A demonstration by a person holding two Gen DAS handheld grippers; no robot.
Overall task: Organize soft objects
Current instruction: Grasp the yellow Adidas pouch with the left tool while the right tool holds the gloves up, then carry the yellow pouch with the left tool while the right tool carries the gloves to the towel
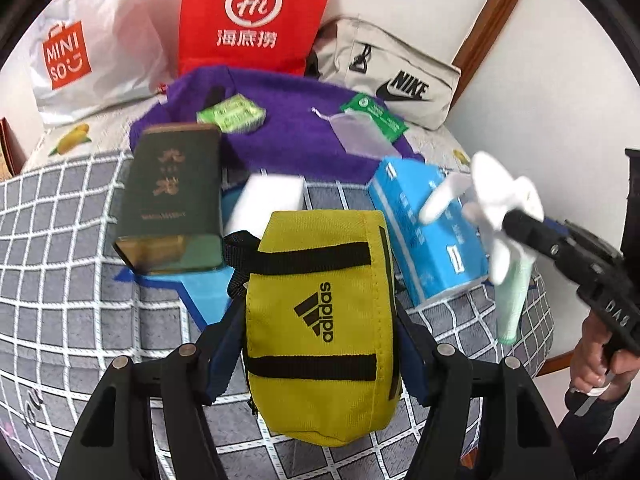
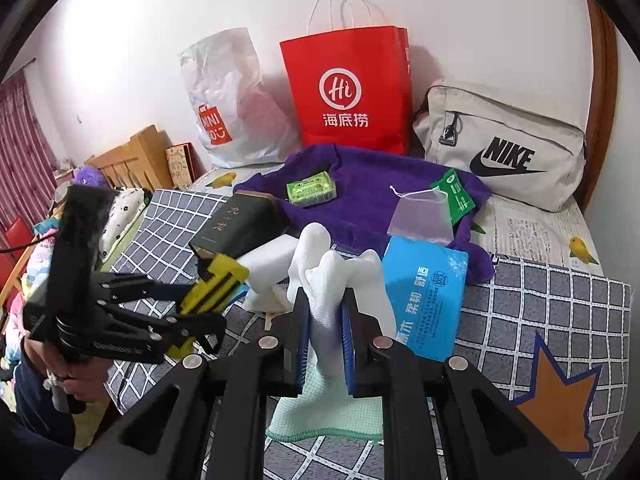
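A yellow Adidas pouch with black straps hangs above the checked bedspread, and my left gripper is shut on it with a blue pad pressing each side. From the right wrist view the same pouch shows in the left gripper. My right gripper is shut on a white glove with a pale green cuff hanging below the jaws. In the left wrist view that glove sticks out of the right gripper at the right.
On the bed lie a blue tissue pack, a dark green box, a white foam block and a purple cloth with small packets on it. A red paper bag, a Miniso bag and a Nike bag line the wall.
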